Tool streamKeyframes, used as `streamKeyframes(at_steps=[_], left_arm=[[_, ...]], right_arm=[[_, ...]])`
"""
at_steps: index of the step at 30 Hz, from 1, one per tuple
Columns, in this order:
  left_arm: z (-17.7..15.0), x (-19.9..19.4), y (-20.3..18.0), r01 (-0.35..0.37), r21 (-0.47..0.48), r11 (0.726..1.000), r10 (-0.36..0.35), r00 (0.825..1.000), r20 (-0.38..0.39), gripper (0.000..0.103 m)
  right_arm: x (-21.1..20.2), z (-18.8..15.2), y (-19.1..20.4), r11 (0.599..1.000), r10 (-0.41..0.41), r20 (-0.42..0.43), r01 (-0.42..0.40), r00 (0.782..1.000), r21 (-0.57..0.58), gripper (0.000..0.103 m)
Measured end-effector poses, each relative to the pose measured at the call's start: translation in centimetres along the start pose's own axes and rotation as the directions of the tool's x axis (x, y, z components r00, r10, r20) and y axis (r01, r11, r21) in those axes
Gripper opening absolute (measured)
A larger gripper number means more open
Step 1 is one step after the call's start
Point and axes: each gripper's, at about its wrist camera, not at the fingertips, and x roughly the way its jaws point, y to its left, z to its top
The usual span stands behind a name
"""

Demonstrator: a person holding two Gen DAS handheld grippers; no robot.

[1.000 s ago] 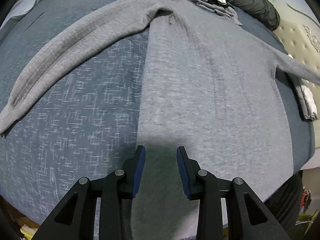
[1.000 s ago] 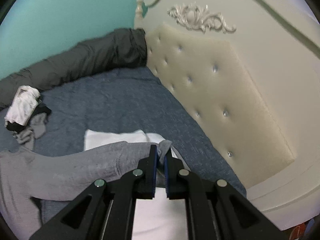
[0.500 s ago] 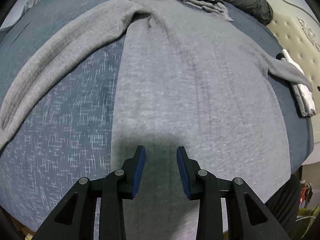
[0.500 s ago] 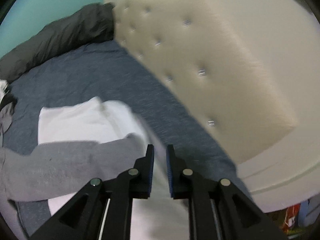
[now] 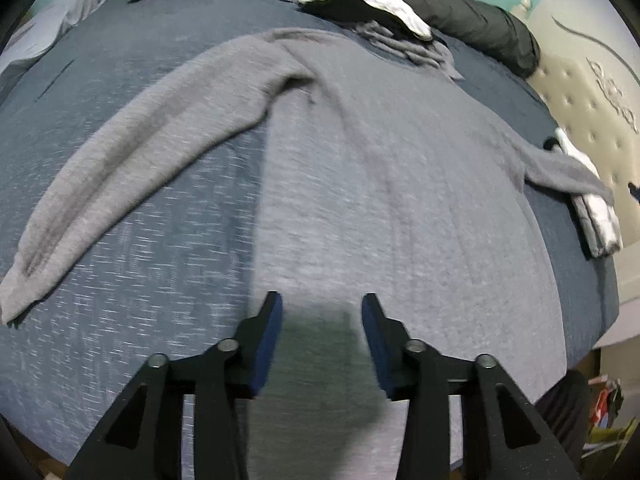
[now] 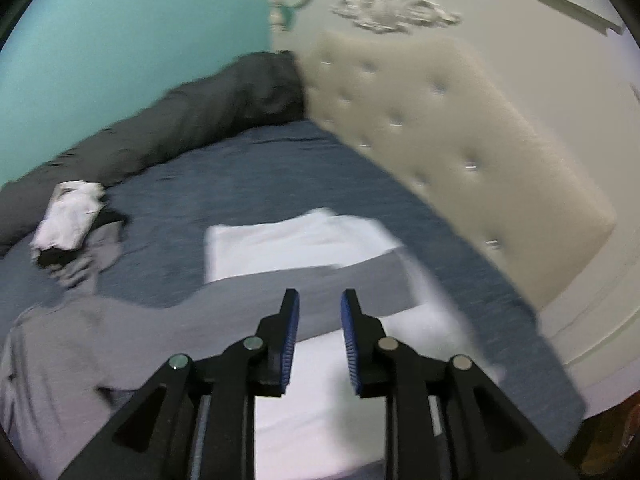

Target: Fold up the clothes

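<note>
I see the bed (image 5: 120, 280) w/ the grey sweater (image 5: 380, 200) spread flat on it. My left gripper (image 5: 322, 304) hovers over its hem, jaws wide apart, empty. Right gripper (image 6: 319, 300) is over the sleeve (image 6: 320, 280) lying across a white stack (image 6: 280, 244); jaws parted, holding nothing.

I see a dark blue bedspread (image 5: 132, 248), a cream tufted headboard (image 6: 460, 152), a teal wall (image 6: 132, 36) and a dark bolster (image 6: 160, 136) along that wall.
</note>
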Motion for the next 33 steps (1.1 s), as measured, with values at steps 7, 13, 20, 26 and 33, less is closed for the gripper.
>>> streamKeyframes(at_steps=[7,13,20,26,33], left_arm=[[1.6,-2.0,6.6,-0.039,-0.099,0.994,0.044,0.998,0.05,0.047],[2.1,-3.0,12.3,-0.063,-0.194,0.979,0.082,0.992,0.092,0.053],[1.3,-4.3,19.8,-0.114,-0.311,0.943,0.154,0.982,0.107,0.062],[0.4,-5.4,25.6,-0.163,-0.39,0.906,0.218,0.971,0.102,0.064],[-0.9,-6.6,29.4,-0.186,-0.457,0.869,0.261,0.96,0.105,0.064]], right_arm=[[-0.4,-7.1,10.4,0.96,0.279,-0.033,-0.277,0.96,0.04,0.033],[0.3,-13.1,19.8,0.906,0.423,-0.106,-0.42,0.9,0.051,0.033],[0.6,-19.0,27.7,0.846,0.533,-0.141,-0.528,0.834,0.079,0.034],[0.8,-23.1,30.9,0.812,0.584,-0.147,-0.578,0.799,0.08,0.034],[1.4,-25.5,32.4,0.784,0.619,-0.161,-0.616,0.769,0.071,0.034]])
